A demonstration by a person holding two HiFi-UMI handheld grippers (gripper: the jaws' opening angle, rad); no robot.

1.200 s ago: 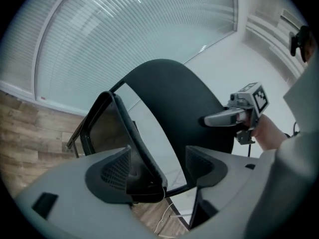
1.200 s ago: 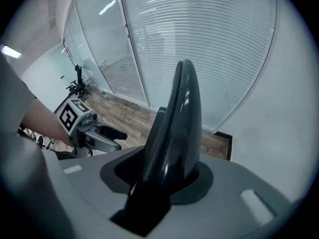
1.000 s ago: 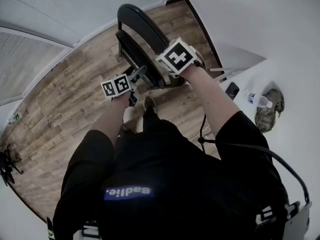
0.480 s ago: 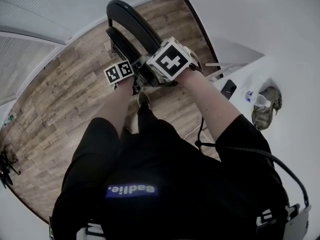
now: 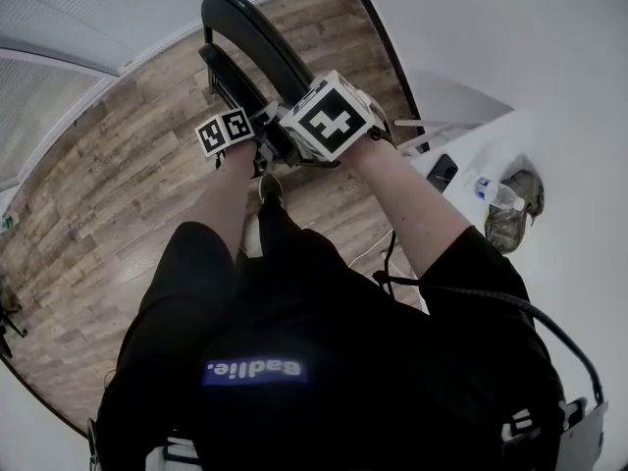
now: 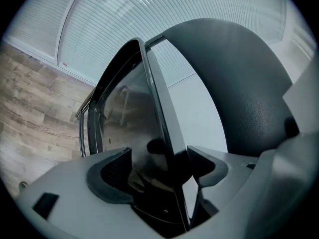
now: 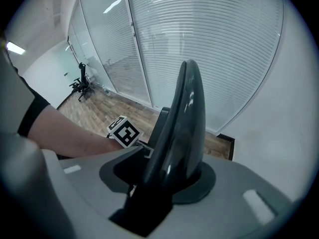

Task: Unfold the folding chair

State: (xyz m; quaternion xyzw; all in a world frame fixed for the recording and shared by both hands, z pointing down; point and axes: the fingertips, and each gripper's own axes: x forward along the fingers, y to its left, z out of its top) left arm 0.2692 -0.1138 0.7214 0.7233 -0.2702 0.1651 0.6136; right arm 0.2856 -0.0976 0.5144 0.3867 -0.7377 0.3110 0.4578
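Note:
The black folding chair [image 5: 257, 39] stands folded on the wood floor in front of me, seen from above in the head view. My right gripper [image 7: 164, 176] is shut on the top edge of the glossy black backrest [image 7: 184, 113], which fills the gap between its jaws. Its marker cube [image 5: 329, 121] hides the grip in the head view. My left gripper [image 6: 164, 171] is lower, with its cube [image 5: 224, 130] left of the chair. The thin edge of the seat panel [image 6: 154, 103] runs between its wide-spread jaws, and I see no pad pressing on it.
A white table [image 5: 549, 155] at the right carries a water bottle [image 5: 496, 193], a phone [image 5: 442, 173] and a camouflage bag [image 5: 515, 219]. A cable [image 5: 392, 253] hangs by my right arm. Glass walls with blinds [image 7: 199, 44] stand behind the chair. My shoe [image 5: 269, 186] is near the chair's foot.
My left gripper has moved from beside my knee up to the chair's seat edge. The right gripper has stayed on the backrest.

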